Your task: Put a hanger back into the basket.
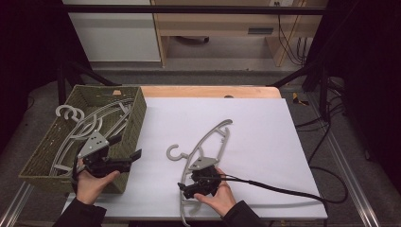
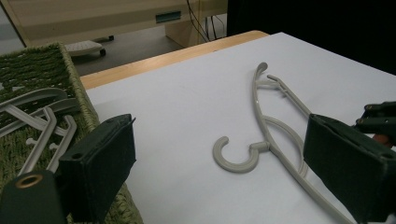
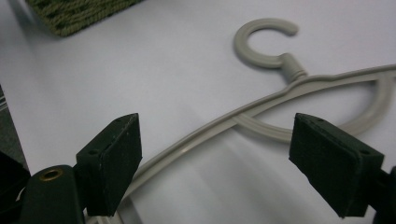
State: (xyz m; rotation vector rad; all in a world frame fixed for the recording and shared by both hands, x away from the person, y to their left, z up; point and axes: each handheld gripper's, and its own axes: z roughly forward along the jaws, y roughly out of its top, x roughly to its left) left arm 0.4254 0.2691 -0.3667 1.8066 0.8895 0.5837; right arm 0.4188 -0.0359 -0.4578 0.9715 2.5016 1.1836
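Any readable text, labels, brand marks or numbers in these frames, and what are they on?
None can be read.
The hanger on the white sheet, the hangers in the woven basket and both grippers carry no lettering.
The dark plate on the wooden furniture beyond the table is too small and blurred to tell.

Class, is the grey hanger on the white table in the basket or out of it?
Out. The hanger lies flat on the white table, beside the basket, apart from it.
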